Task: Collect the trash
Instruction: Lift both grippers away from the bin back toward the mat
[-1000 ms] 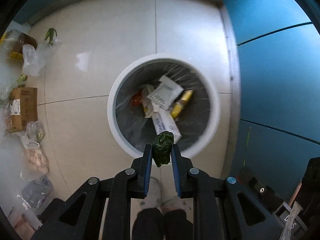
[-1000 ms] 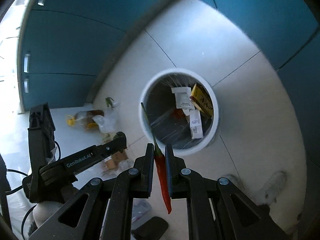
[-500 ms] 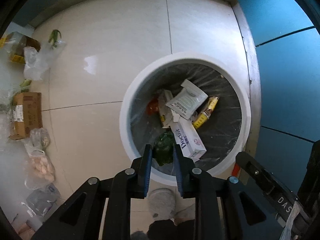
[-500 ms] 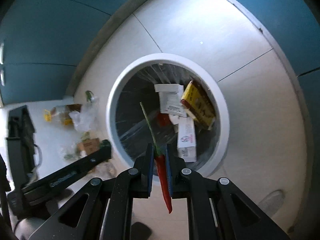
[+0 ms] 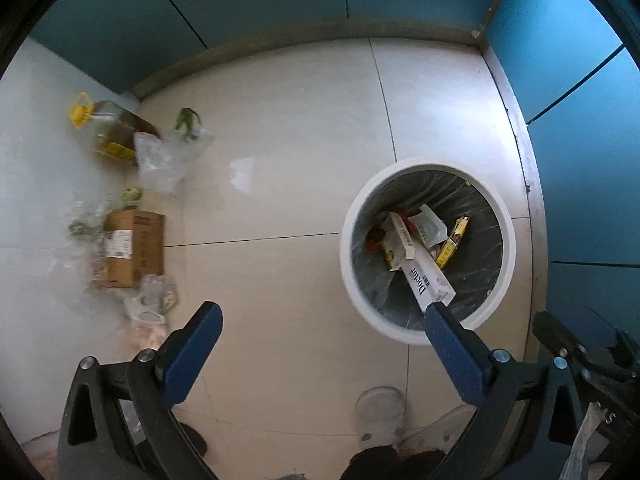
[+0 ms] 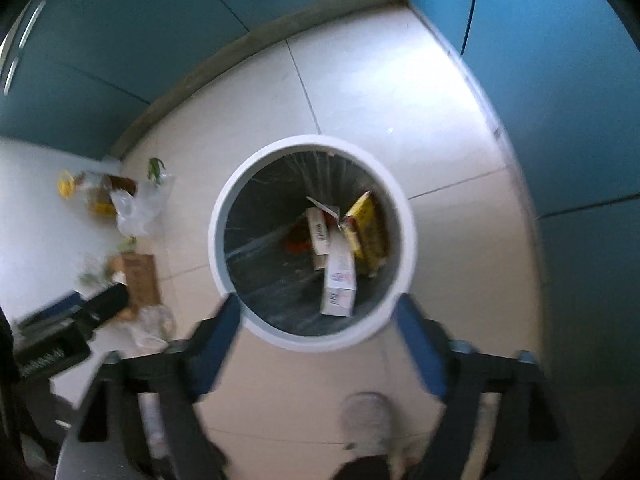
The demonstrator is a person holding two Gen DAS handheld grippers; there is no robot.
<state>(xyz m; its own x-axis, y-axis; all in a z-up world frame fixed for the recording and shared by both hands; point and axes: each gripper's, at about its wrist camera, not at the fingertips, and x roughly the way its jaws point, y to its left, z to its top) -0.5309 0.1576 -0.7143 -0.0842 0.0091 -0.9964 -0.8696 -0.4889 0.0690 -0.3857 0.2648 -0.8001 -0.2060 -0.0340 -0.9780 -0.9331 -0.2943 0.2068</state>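
Note:
A white round bin point(image 5: 347, 264) with a dark liner stands on the tiled floor by the blue wall; it also shows in the right wrist view point(image 6: 216, 248). It holds a white box point(image 5: 426, 280), a yellow packet point(image 6: 366, 228) and other wrappers. My left gripper point(image 5: 320, 312) is open and empty, above the floor left of the bin. My right gripper point(image 6: 318, 306) is open and empty, right over the bin's near rim. Loose trash lies at the left: a cardboard box point(image 5: 134, 248), clear plastic bags point(image 5: 160, 160) and an oil bottle with a yellow cap point(image 5: 104, 128).
Blue cabinet walls point(image 5: 580, 120) close the right and far sides. The person's shoes point(image 5: 378, 412) are at the bottom edge. Green vegetable scraps point(image 5: 188, 120) lie by the bags. A black device point(image 5: 592, 344) shows at the lower right.
Both grippers have opened: the dark green lump left my left gripper and the red chili left my right gripper. The left gripper has swung left, away from the bin.

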